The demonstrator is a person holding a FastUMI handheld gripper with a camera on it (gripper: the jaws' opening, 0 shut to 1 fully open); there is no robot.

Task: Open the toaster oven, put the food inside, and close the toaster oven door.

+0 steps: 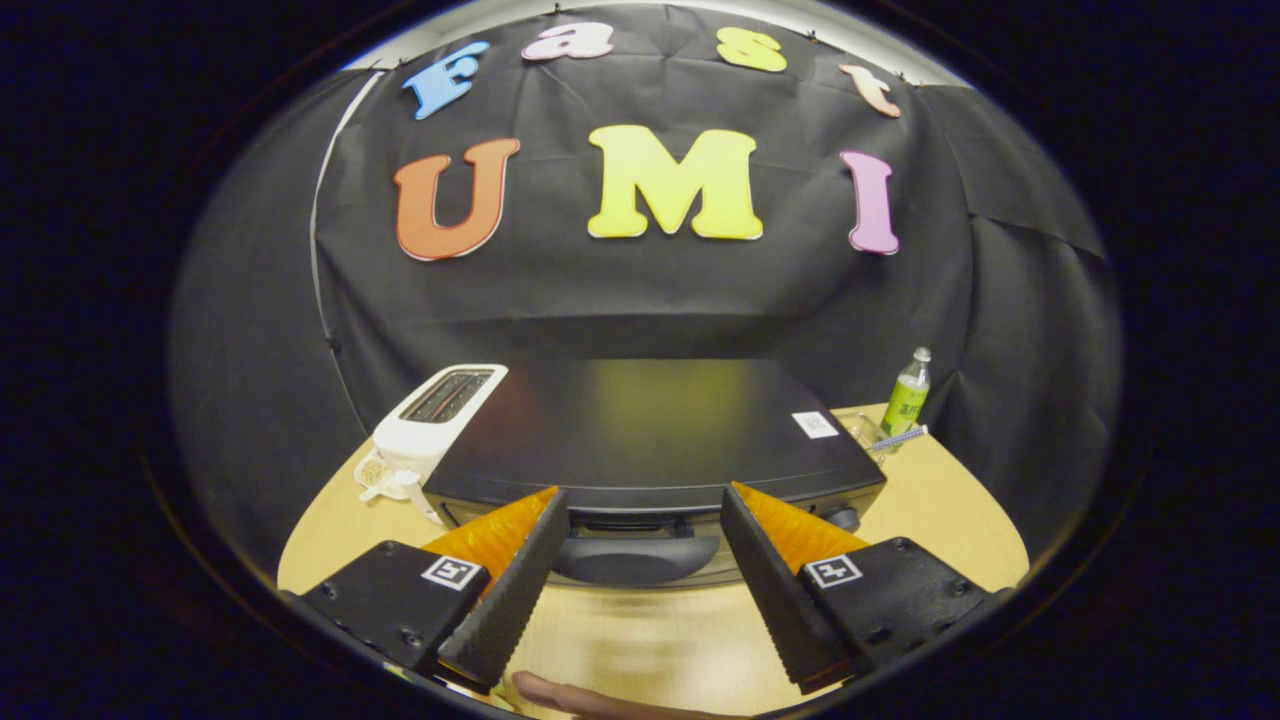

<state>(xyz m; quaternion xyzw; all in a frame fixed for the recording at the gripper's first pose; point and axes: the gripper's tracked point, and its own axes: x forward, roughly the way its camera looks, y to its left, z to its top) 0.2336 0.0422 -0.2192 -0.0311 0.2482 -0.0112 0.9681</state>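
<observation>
A black toaster oven (650, 425) stands on the light wooden table (940, 500), seen from above and in front. Its dark door handle (635, 558) runs along the top of the front, just ahead of and between my fingers. My gripper (645, 500) is open, its fingers spread wide on either side of the handle and touching nothing. The oven door looks closed. No food shows between the fingers.
A white pop-up toaster (435, 420) stands left of the oven. A green bottle (908, 395) and a small clear item lie at the back right. A person's finger (570, 695) shows below the fingers, near the table's front edge.
</observation>
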